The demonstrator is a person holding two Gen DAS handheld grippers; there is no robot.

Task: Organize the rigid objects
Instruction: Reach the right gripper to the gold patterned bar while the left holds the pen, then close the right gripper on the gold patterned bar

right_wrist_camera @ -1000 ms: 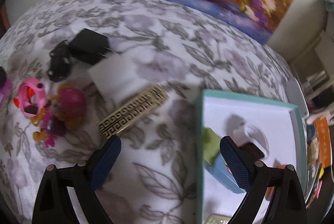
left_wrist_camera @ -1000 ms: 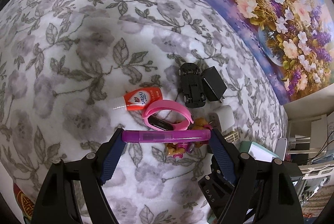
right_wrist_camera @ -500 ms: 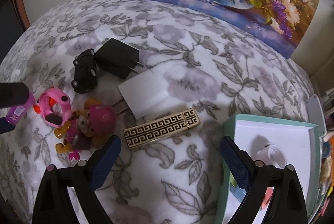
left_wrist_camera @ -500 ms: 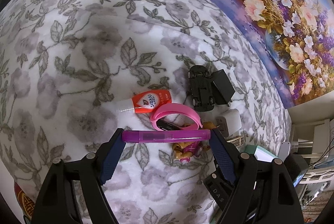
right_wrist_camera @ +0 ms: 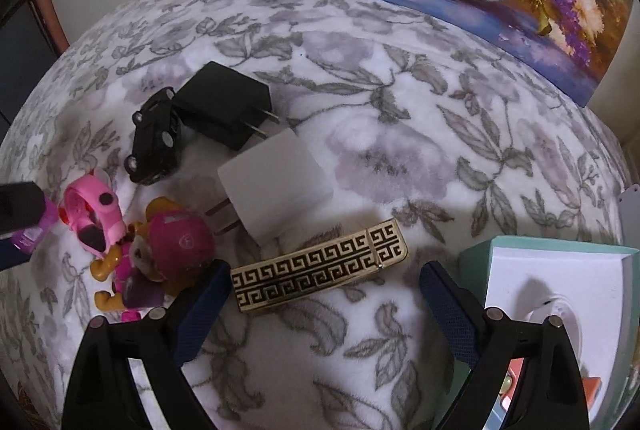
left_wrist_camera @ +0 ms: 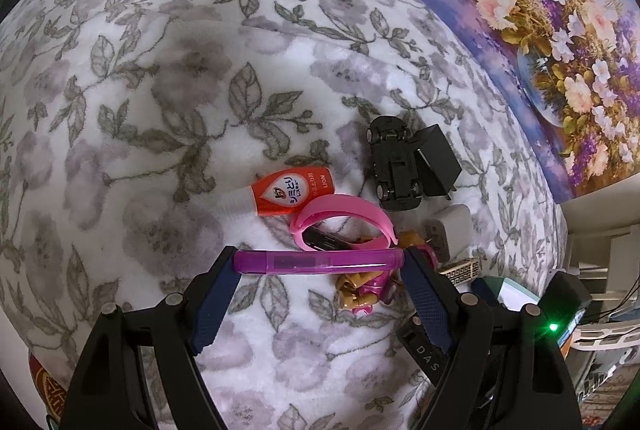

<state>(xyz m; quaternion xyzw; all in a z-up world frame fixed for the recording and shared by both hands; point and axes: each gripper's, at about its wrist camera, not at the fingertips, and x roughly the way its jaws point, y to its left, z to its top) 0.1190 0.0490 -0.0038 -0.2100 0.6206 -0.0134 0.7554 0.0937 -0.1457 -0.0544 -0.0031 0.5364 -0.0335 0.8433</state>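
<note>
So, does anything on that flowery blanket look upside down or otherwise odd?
Yes: the black toy car lies flipped, its underside and wheels facing up, against the black charger. Nothing looks spilled or broken.

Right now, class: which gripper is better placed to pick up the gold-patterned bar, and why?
The right. The right gripper is open with the gold-patterned bar lying just ahead between its fingers, while the left gripper is already shut on the purple tube.

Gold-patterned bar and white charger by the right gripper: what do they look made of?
Bar: probably polished metal or metal-plated; its gold key pattern shines and a seam crosses one end. Charger: matte white moulded plastic, with two bare metal prongs. Both look rigid.
</note>
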